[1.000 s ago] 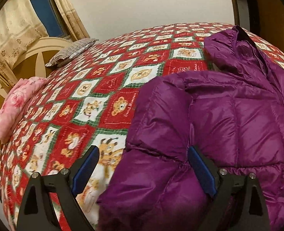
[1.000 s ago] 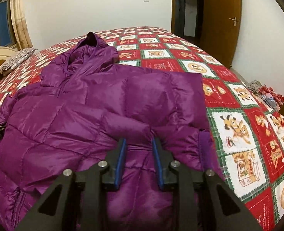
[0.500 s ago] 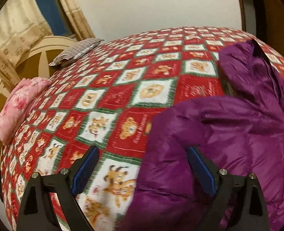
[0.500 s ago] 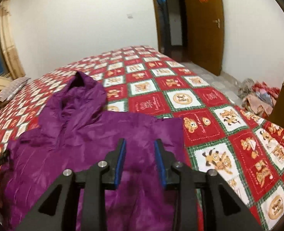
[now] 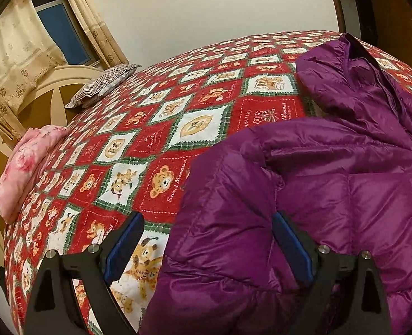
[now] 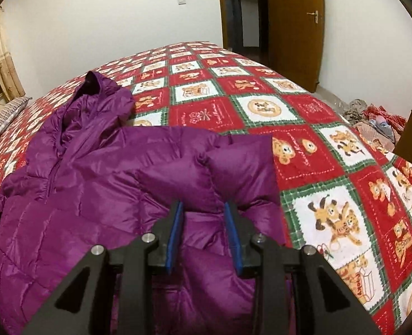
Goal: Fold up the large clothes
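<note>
Jacket (image 6: 100,195) sprawls over the quilt's (image 6: 317,150) nine-o'clock half, hood toward eleven. Right gripper (image 6: 203,234) stands part-open around a puffy fold, unpinched; left gripper (image 5: 206,248) gapes wide. Slick padding could slide, undoing folds.

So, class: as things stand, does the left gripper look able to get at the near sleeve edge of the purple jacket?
Probably yes. The left gripper stands wide open, the purple jacket edge bulges up between its fingers, and nothing lies over that edge on the quilt.
</note>
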Available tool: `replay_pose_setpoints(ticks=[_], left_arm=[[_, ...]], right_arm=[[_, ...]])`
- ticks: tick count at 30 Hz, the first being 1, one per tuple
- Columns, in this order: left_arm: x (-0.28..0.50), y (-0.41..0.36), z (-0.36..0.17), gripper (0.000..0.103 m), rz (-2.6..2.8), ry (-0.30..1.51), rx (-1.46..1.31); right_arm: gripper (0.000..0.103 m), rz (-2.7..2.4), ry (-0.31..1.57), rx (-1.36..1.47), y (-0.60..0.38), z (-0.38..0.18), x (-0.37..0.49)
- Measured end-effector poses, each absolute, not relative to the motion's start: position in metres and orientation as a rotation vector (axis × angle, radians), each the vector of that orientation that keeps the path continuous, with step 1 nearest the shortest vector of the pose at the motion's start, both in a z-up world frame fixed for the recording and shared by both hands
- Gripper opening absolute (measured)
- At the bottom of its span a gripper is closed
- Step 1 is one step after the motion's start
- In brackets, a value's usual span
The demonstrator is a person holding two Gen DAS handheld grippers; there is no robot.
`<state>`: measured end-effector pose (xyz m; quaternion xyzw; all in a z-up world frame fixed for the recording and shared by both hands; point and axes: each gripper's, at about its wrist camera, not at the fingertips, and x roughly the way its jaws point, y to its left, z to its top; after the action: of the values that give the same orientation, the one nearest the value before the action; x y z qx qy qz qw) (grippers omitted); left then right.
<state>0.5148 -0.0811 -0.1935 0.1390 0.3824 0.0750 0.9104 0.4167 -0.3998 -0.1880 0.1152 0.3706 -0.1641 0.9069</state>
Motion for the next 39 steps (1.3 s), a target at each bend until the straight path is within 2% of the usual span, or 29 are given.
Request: replay_pose_setpoints(ticks=[23, 28, 30, 32, 35, 39], left_arm=[[0.514, -0.083, -0.197, 0.094, 0.162, 0.778, 0.294], [0.496, -0.069, -0.167, 0.094, 0.137, 0.750, 0.229], [0.487, -0.060, -0.150, 0.094, 0.119, 0.703, 0.215], [0.486, -0.049, -0.142, 0.094, 0.134, 0.676, 0.209], [0.502, -0.031, -0.153, 0.094, 0.181, 0.743, 0.178], [0.513, -0.010, -0.177, 0.094, 0.198, 0.852, 0.073]], right_arm=[[0.036, -0.369, 0.794, 0.166, -0.389, -0.194, 0.424], [0.038, -0.366, 0.813, 0.100, -0.381, -0.185, 0.424], [0.045, -0.354, 0.774, 0.083, -0.374, -0.172, 0.415], [0.046, -0.326, 0.711, 0.076, -0.359, -0.152, 0.405], [0.049, -0.235, 0.681, 0.055, -0.328, -0.139, 0.404], [0.049, -0.086, 0.745, 0.023, -0.289, -0.159, 0.415]])
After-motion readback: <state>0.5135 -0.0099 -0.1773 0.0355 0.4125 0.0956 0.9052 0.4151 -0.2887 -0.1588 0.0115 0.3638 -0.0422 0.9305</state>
